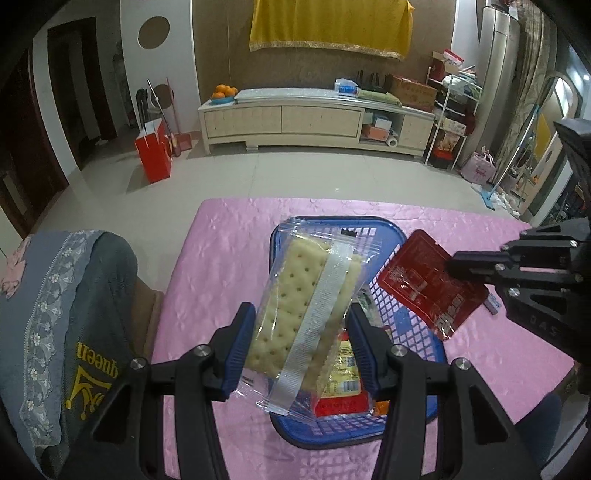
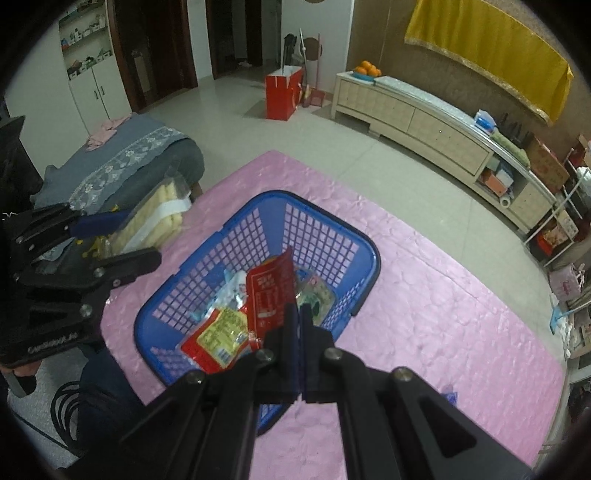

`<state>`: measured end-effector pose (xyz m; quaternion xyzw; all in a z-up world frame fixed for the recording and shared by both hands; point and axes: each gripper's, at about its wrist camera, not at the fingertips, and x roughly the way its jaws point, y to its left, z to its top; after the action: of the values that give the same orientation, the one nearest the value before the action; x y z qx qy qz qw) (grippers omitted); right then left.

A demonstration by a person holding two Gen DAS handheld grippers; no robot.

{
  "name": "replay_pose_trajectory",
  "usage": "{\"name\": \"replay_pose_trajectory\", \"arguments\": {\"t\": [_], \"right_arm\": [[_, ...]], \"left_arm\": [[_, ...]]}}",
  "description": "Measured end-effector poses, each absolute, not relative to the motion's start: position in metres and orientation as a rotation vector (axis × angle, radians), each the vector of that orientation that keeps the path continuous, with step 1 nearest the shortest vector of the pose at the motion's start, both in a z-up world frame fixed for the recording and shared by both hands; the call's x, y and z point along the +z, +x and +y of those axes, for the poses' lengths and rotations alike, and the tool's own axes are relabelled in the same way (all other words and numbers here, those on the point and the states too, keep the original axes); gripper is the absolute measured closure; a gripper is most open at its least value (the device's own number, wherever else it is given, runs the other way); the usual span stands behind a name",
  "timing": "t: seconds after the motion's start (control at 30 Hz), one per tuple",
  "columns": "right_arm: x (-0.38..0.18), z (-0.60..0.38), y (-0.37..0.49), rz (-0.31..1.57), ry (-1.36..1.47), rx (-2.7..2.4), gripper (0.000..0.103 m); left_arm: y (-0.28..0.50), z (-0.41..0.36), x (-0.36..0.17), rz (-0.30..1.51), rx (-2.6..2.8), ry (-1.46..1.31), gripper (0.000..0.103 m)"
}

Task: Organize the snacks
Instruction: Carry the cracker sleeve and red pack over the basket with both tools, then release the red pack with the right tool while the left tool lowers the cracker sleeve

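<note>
Over the pink-clothed counter, left tongs clamp a clear-wrapped cracker pack above the blue basket; right tongs pinch a red sachet. Beyond: tiled floor, cream sideboard.

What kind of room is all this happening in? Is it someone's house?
Most likely a home living room. A long low cabinet runs along the far wall with a plate of oranges on it, a yellow cloth hangs above, and the blue basket of snacks sits on a table with a pink cover.
</note>
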<state>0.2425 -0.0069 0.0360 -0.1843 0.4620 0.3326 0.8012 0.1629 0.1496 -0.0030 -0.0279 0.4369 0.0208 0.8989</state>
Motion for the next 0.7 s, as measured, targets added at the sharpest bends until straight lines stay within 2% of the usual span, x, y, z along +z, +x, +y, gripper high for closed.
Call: {"name": "replay_pose_trajectory", "arguments": {"t": [0.33, 0.47, 0.53, 0.6, 0.67, 0.7], "right_arm": [[0.002, 0.029, 0.277, 1.022, -0.424, 0.723, 0.1], [-0.001, 0.037, 0.286, 0.949, -0.401, 0.721, 0.099], [-0.008, 0.04, 0.288, 0.97, -0.417, 0.702, 0.083], [-0.013, 0.039, 0.287, 0.985, -0.426, 0.699, 0.027], [-0.012, 0.031, 0.28, 0.96, -0.407, 0.694, 0.013], [-0.011, 0.028, 0.278, 0.955, -0.401, 0.686, 0.012]], "left_arm": [[0.189, 0.167, -0.024, 0.934, 0.043, -0.082, 0.055], [0.196, 0.175, -0.029, 0.943, 0.056, -0.092, 0.055], [0.195, 0.176, -0.032, 0.944, 0.058, -0.091, 0.055], [0.192, 0.176, -0.033, 0.948, 0.057, -0.089, 0.055], [0.189, 0.177, -0.034, 0.952, 0.057, -0.09, 0.055], [0.186, 0.176, -0.033, 0.953, 0.058, -0.094, 0.055]]}}
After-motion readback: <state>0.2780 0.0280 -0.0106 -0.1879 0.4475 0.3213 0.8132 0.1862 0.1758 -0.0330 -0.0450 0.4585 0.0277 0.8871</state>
